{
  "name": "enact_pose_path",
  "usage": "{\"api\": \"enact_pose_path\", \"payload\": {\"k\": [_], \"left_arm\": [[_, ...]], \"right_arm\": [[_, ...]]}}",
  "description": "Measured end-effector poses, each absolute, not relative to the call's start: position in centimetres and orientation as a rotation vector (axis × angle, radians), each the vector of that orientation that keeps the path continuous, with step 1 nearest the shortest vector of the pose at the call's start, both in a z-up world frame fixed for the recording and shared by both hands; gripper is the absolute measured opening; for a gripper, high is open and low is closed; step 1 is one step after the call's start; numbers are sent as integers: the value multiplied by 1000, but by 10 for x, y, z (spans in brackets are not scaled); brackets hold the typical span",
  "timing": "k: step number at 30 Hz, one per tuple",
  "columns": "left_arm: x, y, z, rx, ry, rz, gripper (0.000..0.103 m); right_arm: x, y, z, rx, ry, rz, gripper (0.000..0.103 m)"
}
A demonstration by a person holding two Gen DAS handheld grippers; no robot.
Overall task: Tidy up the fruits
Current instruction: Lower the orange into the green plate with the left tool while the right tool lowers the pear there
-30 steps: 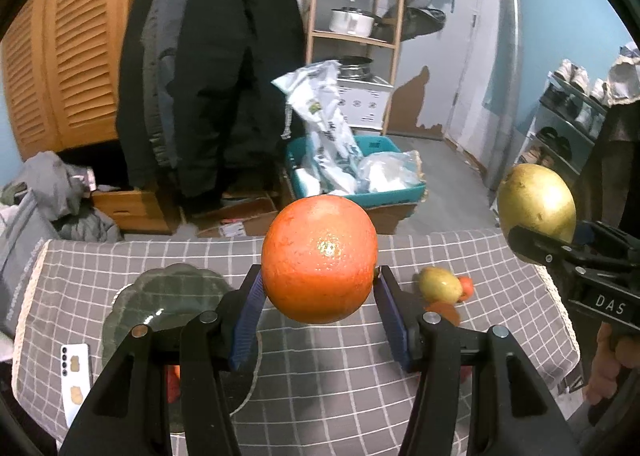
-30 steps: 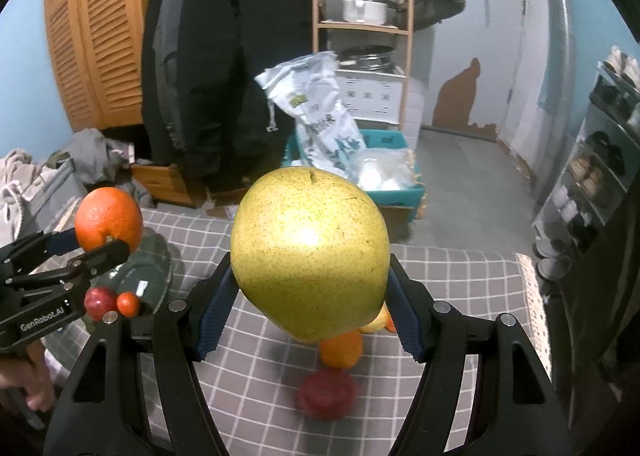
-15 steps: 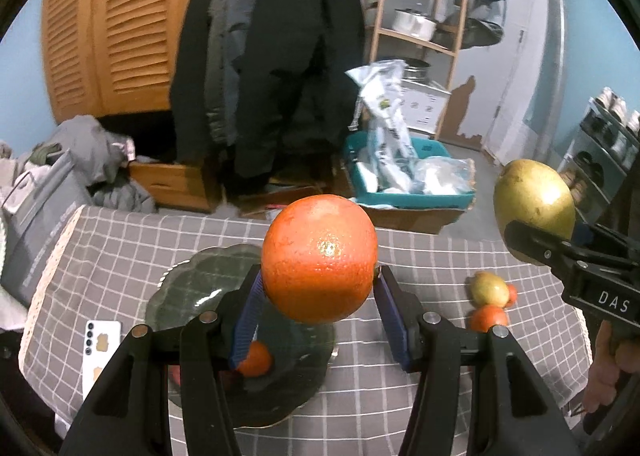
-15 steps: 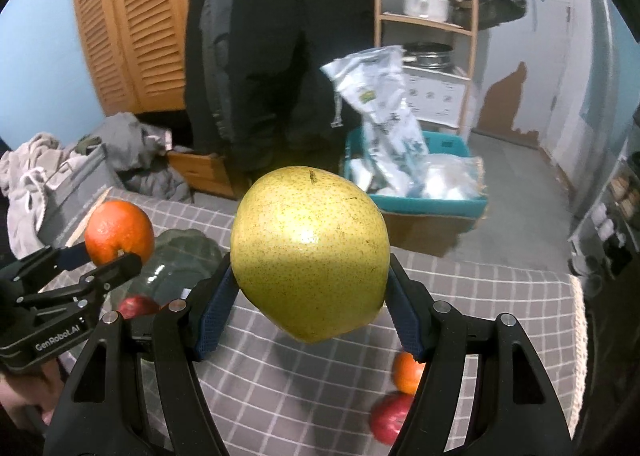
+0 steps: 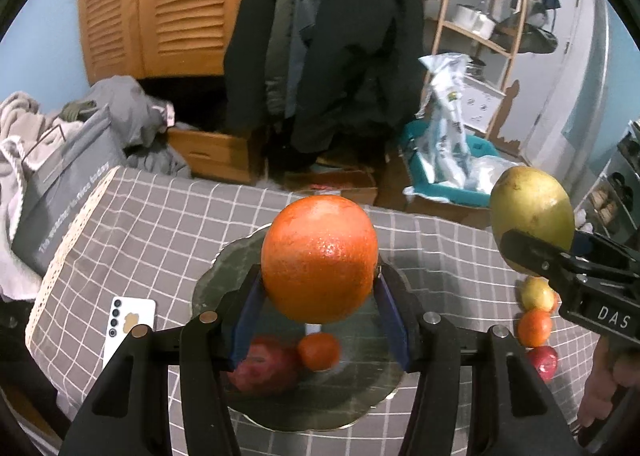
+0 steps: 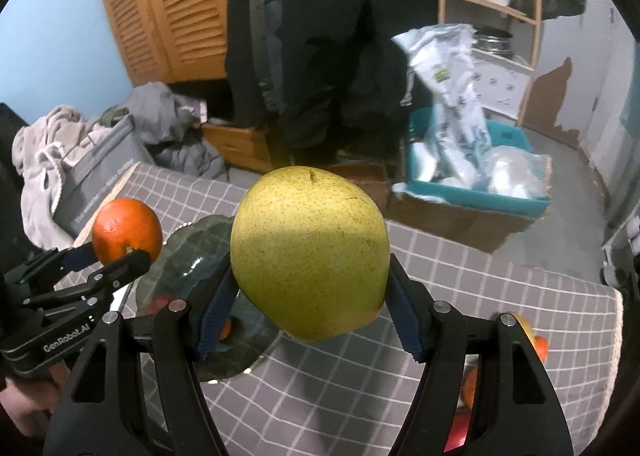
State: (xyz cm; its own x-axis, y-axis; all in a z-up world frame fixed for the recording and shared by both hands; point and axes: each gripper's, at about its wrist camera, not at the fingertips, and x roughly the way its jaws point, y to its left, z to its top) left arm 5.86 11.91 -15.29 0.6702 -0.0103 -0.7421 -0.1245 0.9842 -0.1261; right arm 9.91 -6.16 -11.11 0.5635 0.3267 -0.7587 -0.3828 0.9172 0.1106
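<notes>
A large orange point(image 5: 319, 258) is held above the dark glass plate point(image 5: 224, 272); a speckled yellow-green pear point(image 6: 310, 256) is carried alongside; a small orange point(image 5: 319, 351) lies on the plate.

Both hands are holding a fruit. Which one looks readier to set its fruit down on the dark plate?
Probably the left. The left gripper holds the orange directly over the dark plate. The right gripper holds the pear off to the plate's right side, mostly over the checked tablecloth.
</notes>
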Motion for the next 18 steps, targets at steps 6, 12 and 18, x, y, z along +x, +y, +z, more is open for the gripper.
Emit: {"api": "enact_pose_path", "payload": {"k": [6,12,18], "left_arm": [[68,142,-181,-201,903,109,56],[76,155,-203,-216,952,135,56],[81,161,-221,-225,993,157,56]], "right_arm": [[111,-27,-141,-116,935,460,70],[122,-3,-167,-150,990,507,70],[127,14,-193,-177,1049,531,70]]}}
